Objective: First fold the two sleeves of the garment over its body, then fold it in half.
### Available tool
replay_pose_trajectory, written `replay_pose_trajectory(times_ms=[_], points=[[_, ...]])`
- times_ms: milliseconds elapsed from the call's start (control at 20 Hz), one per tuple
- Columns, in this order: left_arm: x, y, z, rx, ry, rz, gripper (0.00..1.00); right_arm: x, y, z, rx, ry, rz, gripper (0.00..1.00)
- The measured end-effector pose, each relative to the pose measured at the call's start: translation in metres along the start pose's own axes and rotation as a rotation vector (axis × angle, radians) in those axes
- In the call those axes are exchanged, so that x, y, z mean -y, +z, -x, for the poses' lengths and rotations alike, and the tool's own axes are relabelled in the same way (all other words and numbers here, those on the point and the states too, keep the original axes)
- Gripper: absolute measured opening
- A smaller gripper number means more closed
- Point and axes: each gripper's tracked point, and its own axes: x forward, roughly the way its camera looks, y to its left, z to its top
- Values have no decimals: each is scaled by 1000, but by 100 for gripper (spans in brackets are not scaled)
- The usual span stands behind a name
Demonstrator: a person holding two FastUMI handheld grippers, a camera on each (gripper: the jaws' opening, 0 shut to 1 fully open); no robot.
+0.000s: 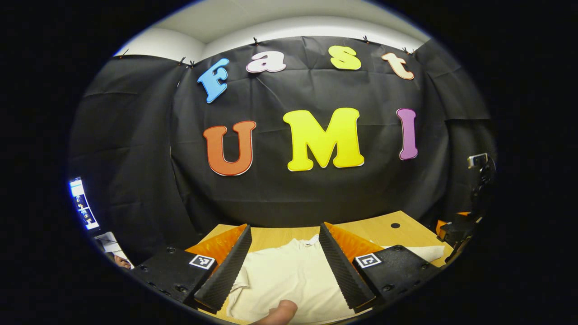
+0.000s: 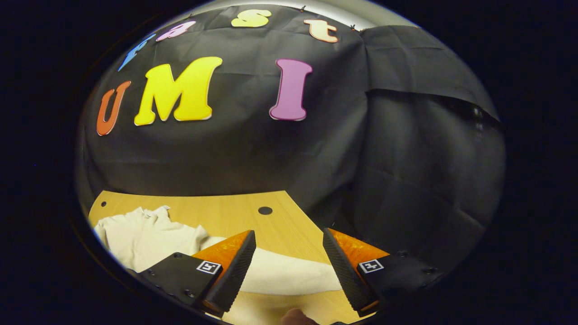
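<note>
Right, the cream garment [image 1: 289, 275] is lying flat on the wooden table [image 2: 235, 212], collar pointing toward the far wall, and one sleeve [image 2: 289, 271] is stretching straight out sideways, its long axis running across my right gripper's [image 2: 289, 266] view. That sleeve is passing just beyond the gap between the right fingers, so the right hand is the nearer one to it. My left gripper [image 1: 285, 266] is hovering over the body, straddling the chest area. Both pairs of fingers are standing spread wide, gripping nothing. The sleeve is not lying over the body right now.
</note>
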Motion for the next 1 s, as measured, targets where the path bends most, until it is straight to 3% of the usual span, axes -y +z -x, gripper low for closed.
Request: replay_pose_trajectory(times_ms=[250,550,1000], points=[[9,-9,-1,-47,45,-17,96,38,-77,-63,-182,-57,-5,93],[26,-9,-3,-71,100,-17,97,76,-159,-93,-449,-123,-85,94],[22,-12,2,-89,127,-26,97,69,-188,-99,-615,-143,-68,94]])
